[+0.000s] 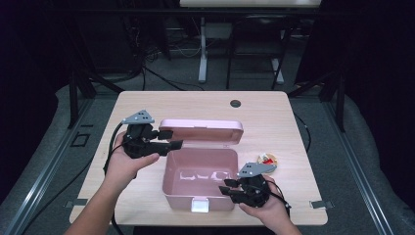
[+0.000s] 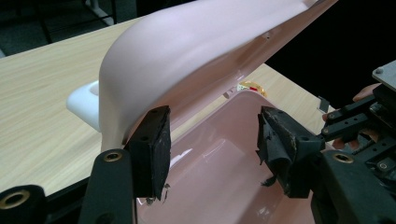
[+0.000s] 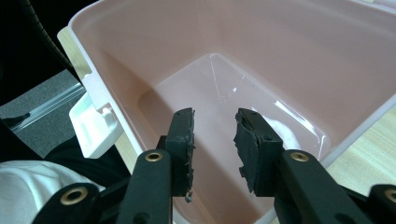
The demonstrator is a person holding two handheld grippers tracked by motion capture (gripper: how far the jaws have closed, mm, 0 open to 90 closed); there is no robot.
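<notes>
The pink box [image 1: 199, 182] sits mid-tabletop [image 1: 274, 112], its lid [image 1: 200, 130] raised. Left tongs [image 1: 172, 139] are held open beside the lid, right tongs [image 1: 230, 188] parted, empty, at the box's rim. Loading appears next; the small round item [image 1: 267, 159] nearby must be fetched.

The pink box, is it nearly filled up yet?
Not yet. Done: the pink box has its lid up. In hand: the left tool is open beside the raised lid, and the right tool points into the box with nothing between its pads. Left: the box looks bare inside, and the small round thing waits on the table.
</notes>
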